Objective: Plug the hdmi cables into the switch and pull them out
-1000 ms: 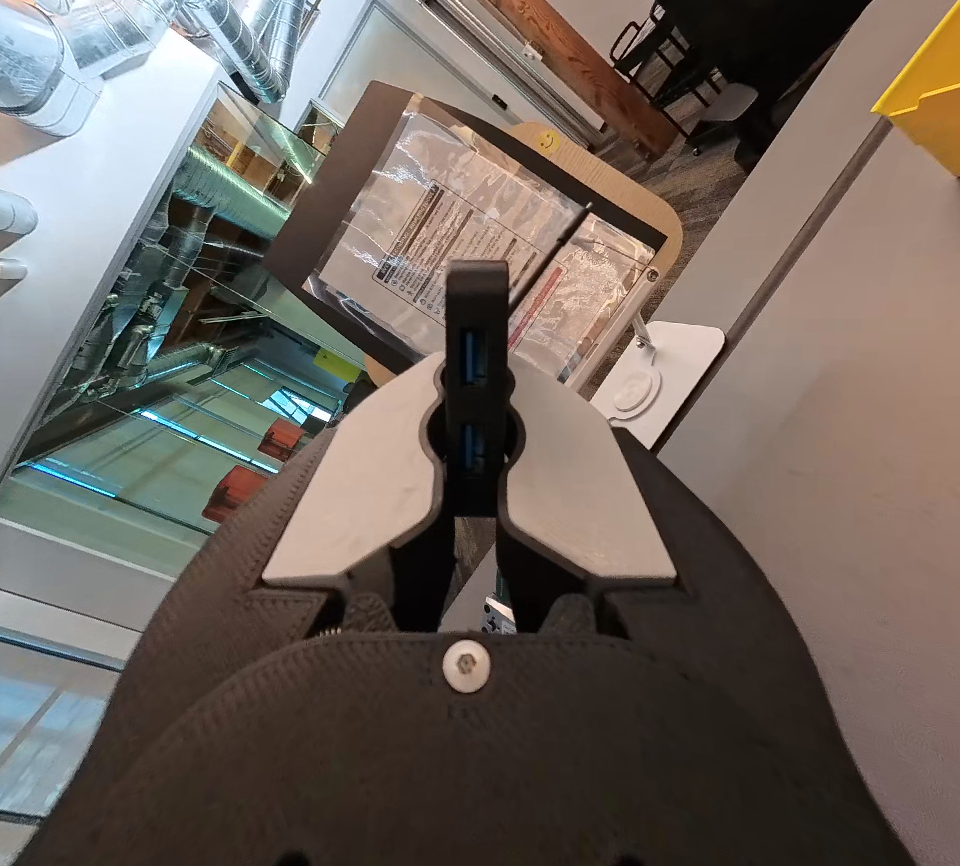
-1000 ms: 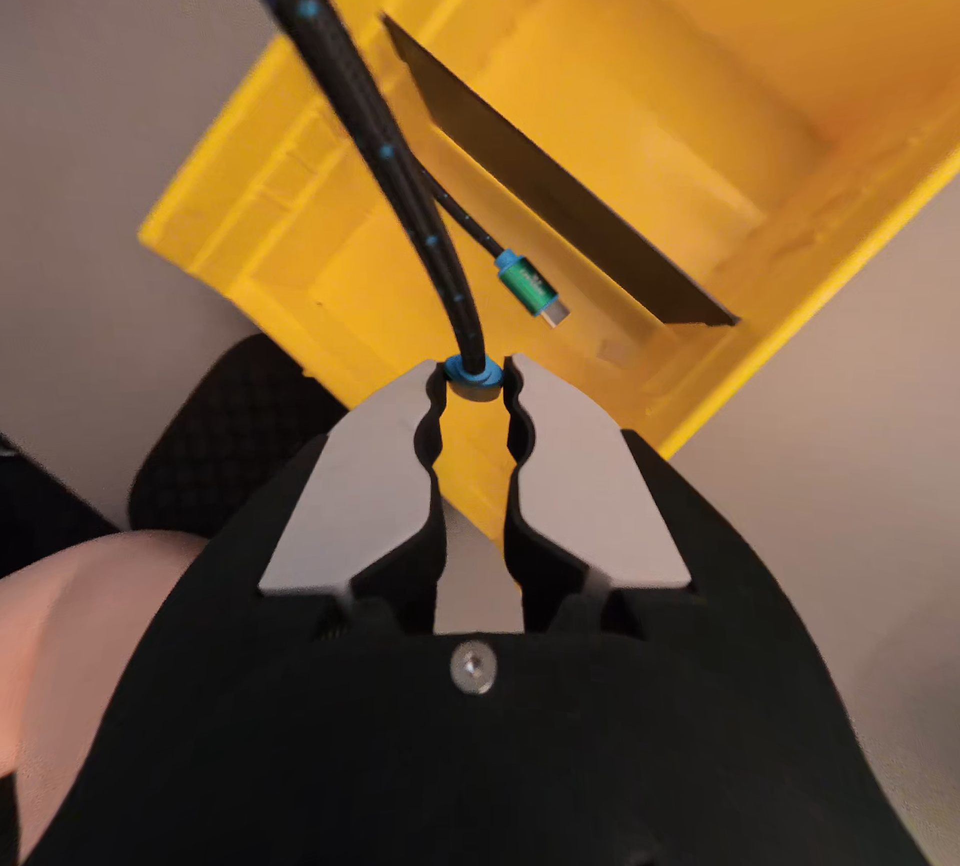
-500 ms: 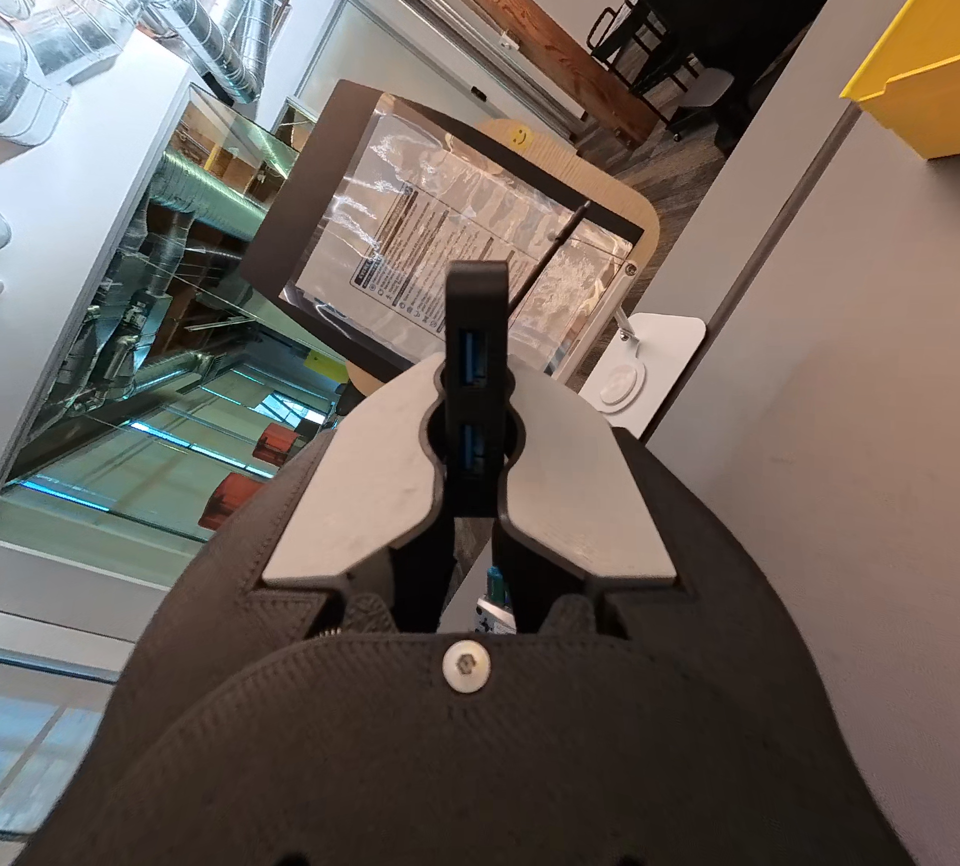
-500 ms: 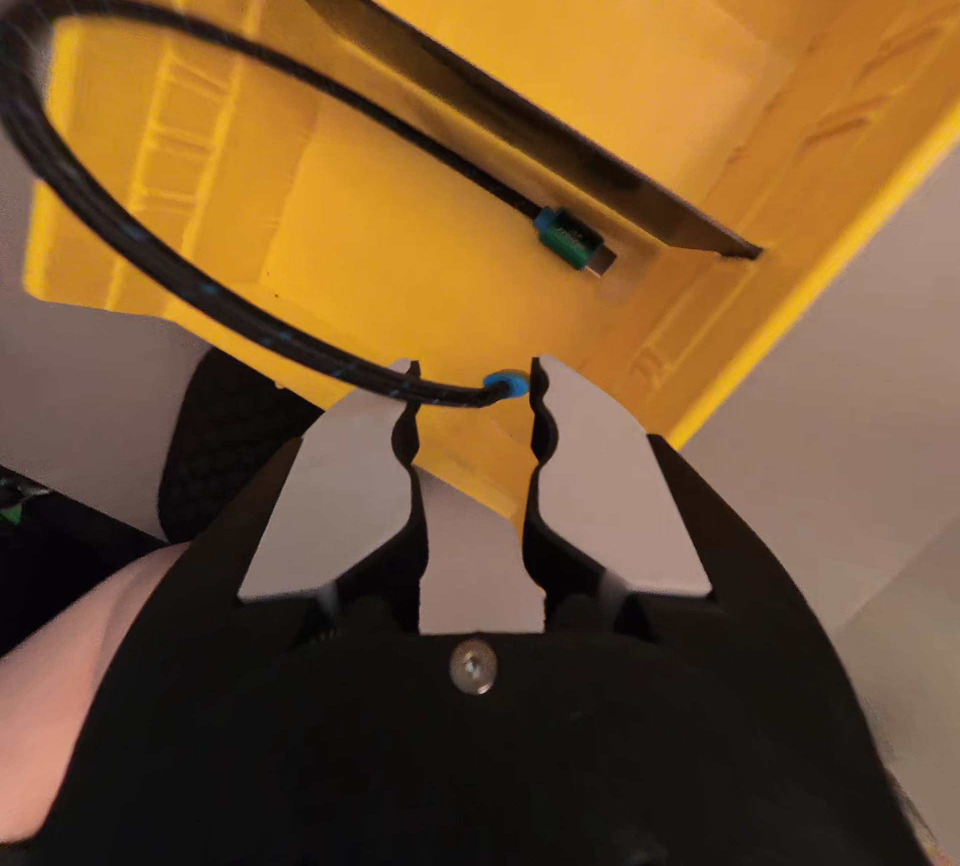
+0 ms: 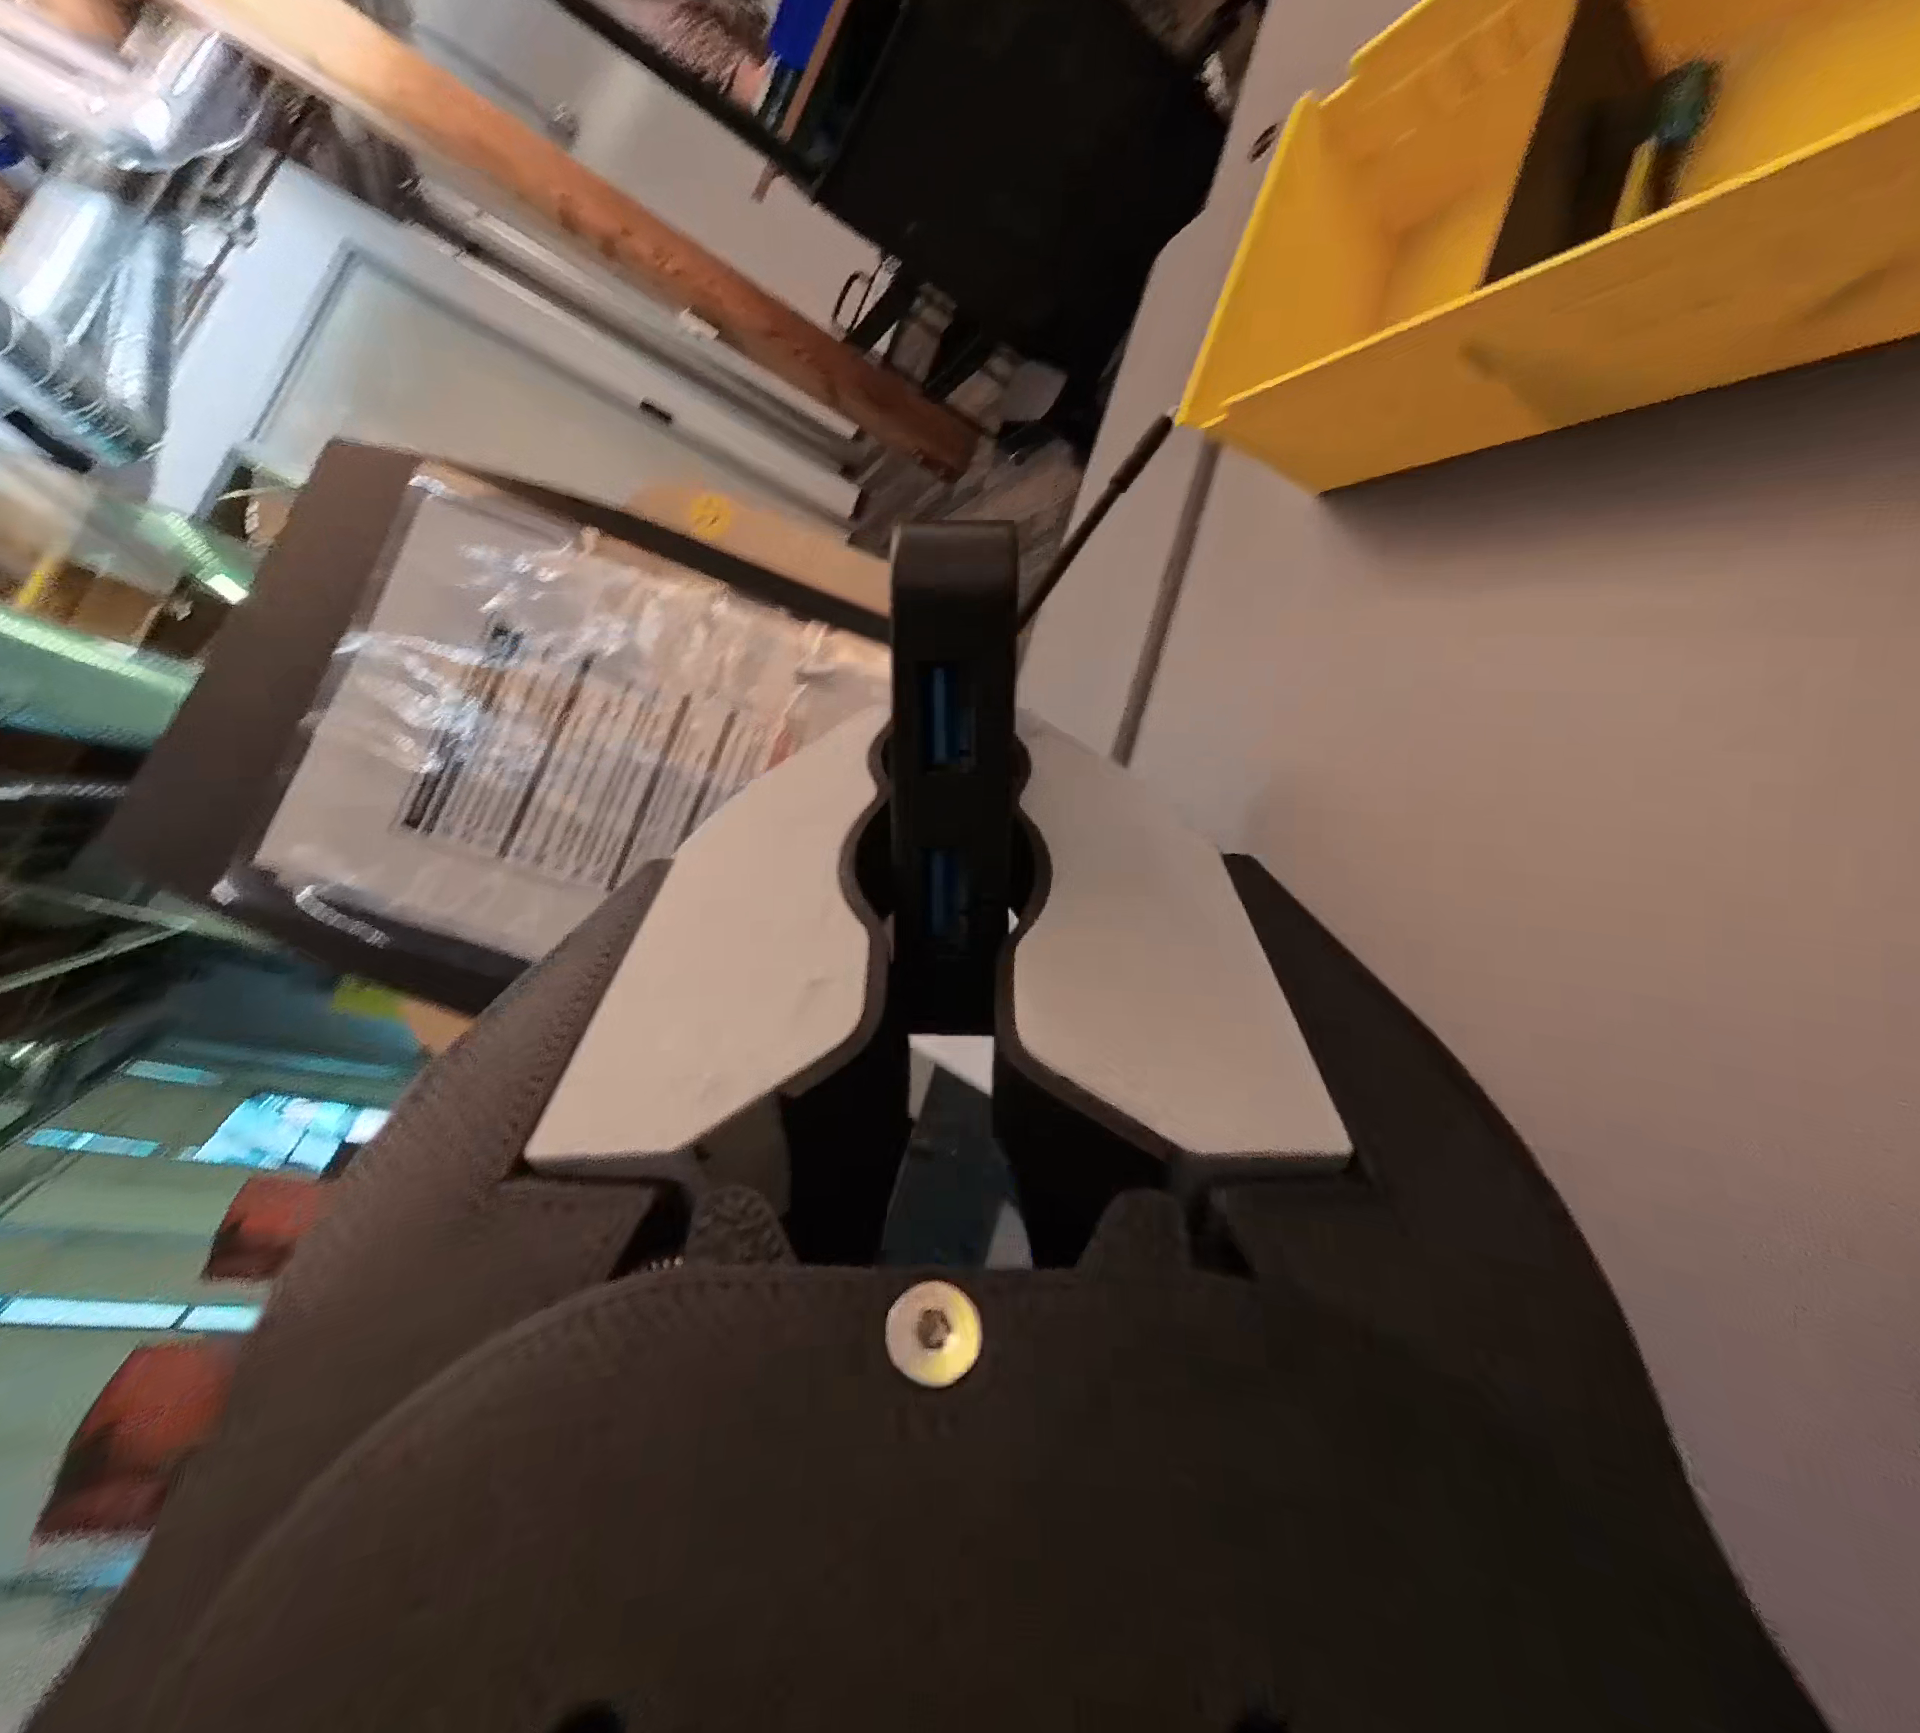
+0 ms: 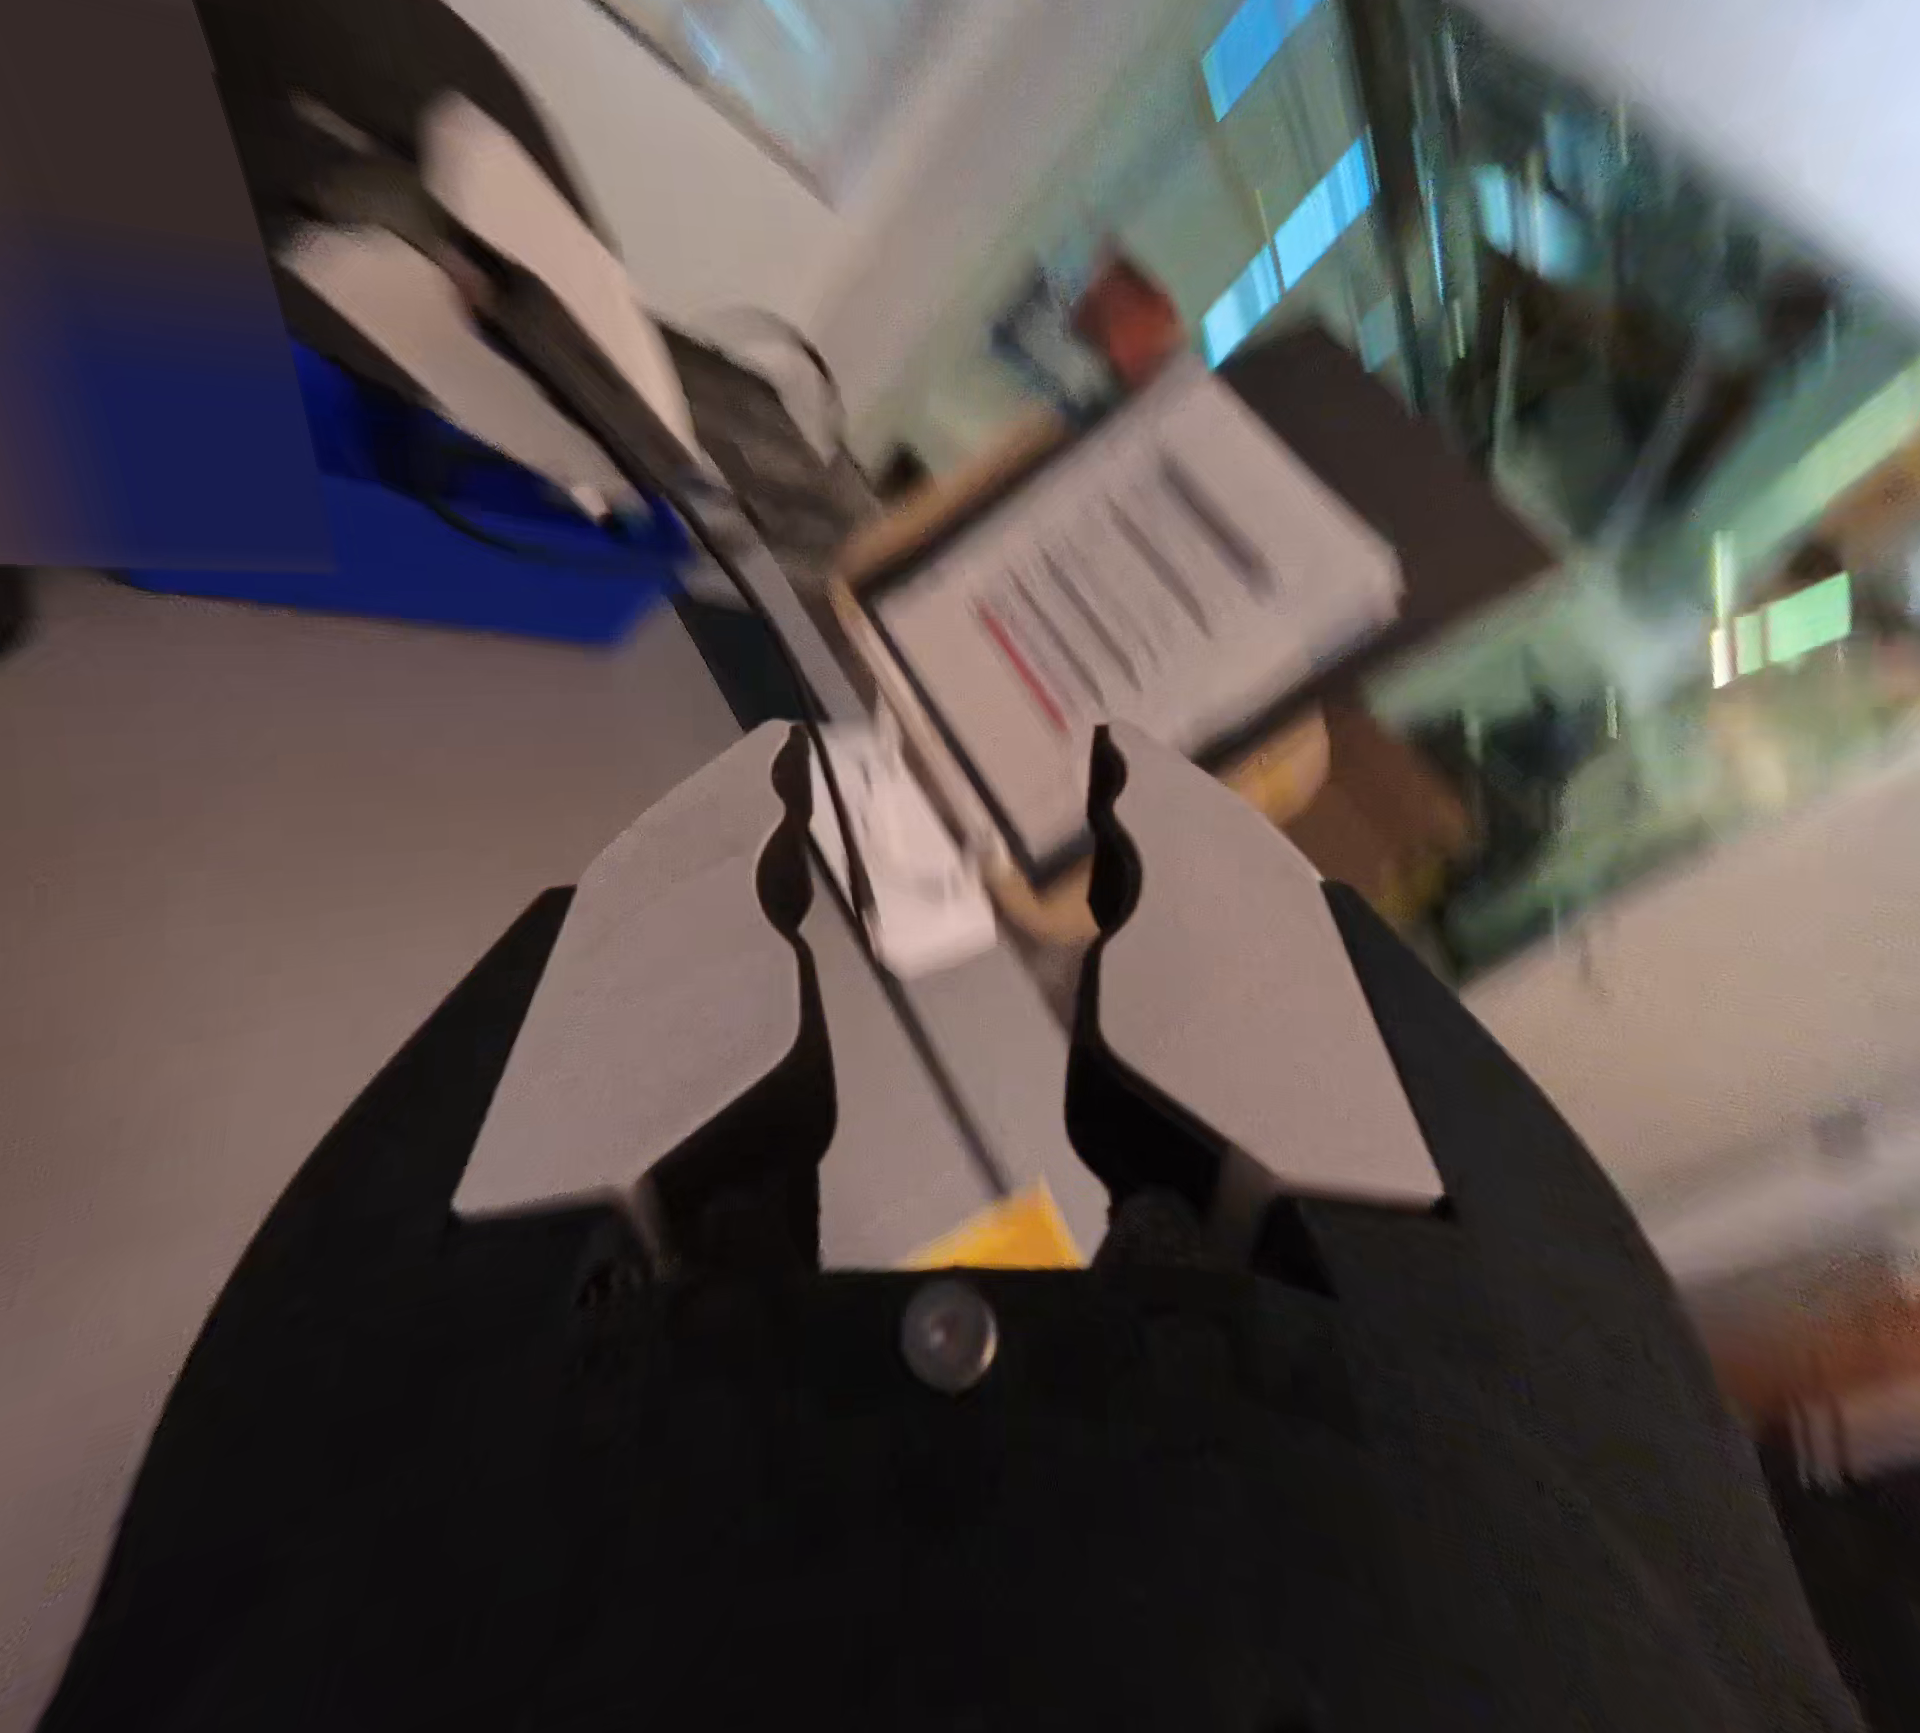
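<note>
Now left tongs clamp one switch; right tongs gape, empty.

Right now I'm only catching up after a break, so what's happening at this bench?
The left tongs are clamped on a black switch with blue ports, holding it up near a yellow bin. A green-ended cable lies in that bin. The right tongs are open and empty; their view is badly blurred, so little else can be told there.
</note>
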### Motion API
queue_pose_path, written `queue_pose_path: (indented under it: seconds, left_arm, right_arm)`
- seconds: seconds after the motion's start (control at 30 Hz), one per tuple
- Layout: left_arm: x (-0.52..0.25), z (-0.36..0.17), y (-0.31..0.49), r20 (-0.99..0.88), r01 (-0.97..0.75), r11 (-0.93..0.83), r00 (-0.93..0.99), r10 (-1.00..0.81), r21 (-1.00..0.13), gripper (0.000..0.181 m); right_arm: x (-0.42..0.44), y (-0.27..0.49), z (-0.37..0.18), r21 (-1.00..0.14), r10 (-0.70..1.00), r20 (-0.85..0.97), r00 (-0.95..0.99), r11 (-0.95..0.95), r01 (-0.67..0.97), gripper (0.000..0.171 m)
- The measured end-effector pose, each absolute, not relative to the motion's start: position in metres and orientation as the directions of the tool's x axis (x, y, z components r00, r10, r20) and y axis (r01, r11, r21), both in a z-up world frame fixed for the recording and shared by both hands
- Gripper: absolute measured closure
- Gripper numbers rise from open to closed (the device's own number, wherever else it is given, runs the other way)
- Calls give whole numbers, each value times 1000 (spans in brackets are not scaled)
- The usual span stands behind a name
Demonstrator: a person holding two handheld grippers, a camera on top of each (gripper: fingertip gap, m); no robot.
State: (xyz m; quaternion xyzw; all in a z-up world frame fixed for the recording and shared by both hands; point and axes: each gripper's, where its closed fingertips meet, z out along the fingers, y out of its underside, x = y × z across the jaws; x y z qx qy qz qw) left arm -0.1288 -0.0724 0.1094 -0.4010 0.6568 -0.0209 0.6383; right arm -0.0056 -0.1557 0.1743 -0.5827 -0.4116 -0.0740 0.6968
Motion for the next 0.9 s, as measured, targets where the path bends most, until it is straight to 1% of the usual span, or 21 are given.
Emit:
queue_pose_path:
  seconds: [0.03,0.07,0.13,0.23,0.3,0.33,0.37,0.4,0.43,0.5,0.53,0.6,0.67,0.7,0.73,0.8,0.9]
  left_arm:
    - [-125,107,-80,-815,-480,688,108,-569,-544,168]
    - [-122,104,-86,-814,-467,698,83,-576,-542,168]
    - [-117,99,-94,-821,-464,716,44,-569,-521,168]
    - [-109,92,-103,-843,-465,745,5,-537,-477,168]
    - [-102,87,-113,-840,-443,761,-32,-541,-474,168]
    - [-99,83,-118,-838,-437,766,-49,-544,-472,168]
    - [-96,82,-118,-842,-441,767,-45,-538,-467,168]
    - [-94,84,-113,-857,-457,763,-6,-516,-457,166]
    - [-93,89,-108,-869,-468,757,49,-493,-456,157]
    - [-98,105,-97,-872,-474,740,156,-463,-478,154]
    - [-103,113,-93,-860,-466,726,200,-470,-506,152]
    - [-111,123,-89,-814,-431,693,246,-527,-578,149]
    - [-118,126,-87,-783,-412,669,249,-570,-618,151]
    - [-120,126,-84,-784,-420,666,253,-566,-616,152]
    - [-122,125,-80,-793,-438,665,255,-553,-604,153]
    - [-124,119,-73,-817,-489,662,241,-524,-569,154]
    - [-121,109,-68,-827,-528,649,220,-518,-548,157]
  right_arm:
    - [-36,-162,174,-692,383,721,577,431,579,124]
    - [-61,-165,170,-633,373,773,513,508,585,130]
    - [-91,-160,154,-560,364,829,425,538,630,135]
    - [-116,-149,128,-541,420,836,352,533,651,134]
    - [-124,-142,119,-533,424,841,337,540,651,136]
    - [-125,-138,115,-523,421,846,327,534,665,148]
    - [-124,-137,111,-510,428,850,306,527,680,153]
    - [-118,-134,109,-495,426,856,293,508,705,155]
    - [-107,-132,109,-479,420,861,287,479,736,156]
    - [-72,-130,122,-458,363,877,316,430,778,157]
    - [-49,-131,132,-476,328,873,361,414,776,157]
    - [2,-134,145,-551,308,833,460,380,743,157]
    - [59,-130,147,-574,226,818,528,308,759,157]
    - [84,-128,144,-579,182,815,550,274,768,157]
    - [104,-125,138,-602,171,798,578,251,758,157]
    - [134,-115,118,-672,207,740,640,194,714,157]
    - [164,-93,78,-699,252,700,668,53,713,157]
